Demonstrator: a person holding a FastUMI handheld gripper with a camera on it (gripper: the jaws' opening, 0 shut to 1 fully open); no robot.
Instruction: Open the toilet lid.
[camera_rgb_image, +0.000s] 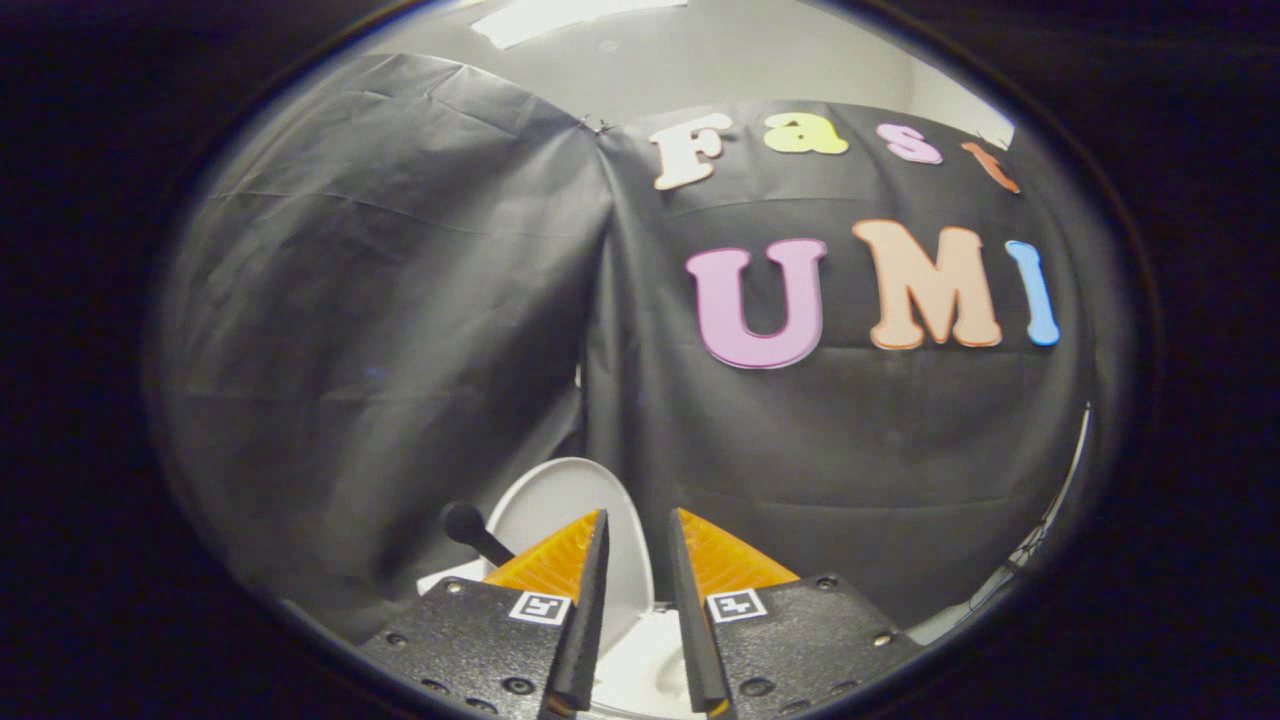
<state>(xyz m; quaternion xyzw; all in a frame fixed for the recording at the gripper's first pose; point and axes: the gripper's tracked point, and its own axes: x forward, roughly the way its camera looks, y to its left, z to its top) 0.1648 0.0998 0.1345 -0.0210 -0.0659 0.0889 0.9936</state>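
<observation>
Two fingers of my tool (637, 530) stood a little apart, pinching nothing. The toilet lid (560, 500) looked already up, its white oval standing just beyond the fingers, against the black cloth wall (380, 300). The bowl's rim (640, 670) showed below the lid, between my fingers. I guessed the lifting was nearly done. Next I should pull back gently, because the black brush handle (475, 532) stood close beside the lid.

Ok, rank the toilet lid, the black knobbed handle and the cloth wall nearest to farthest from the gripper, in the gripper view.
1. Toilet lid: raised, just beyond the gripper, jaws slightly apart on nothing.
2. Black knobbed handle: left of the lid, too close to it to rank surely.
3. Cloth wall: behind both, farthest.
</observation>
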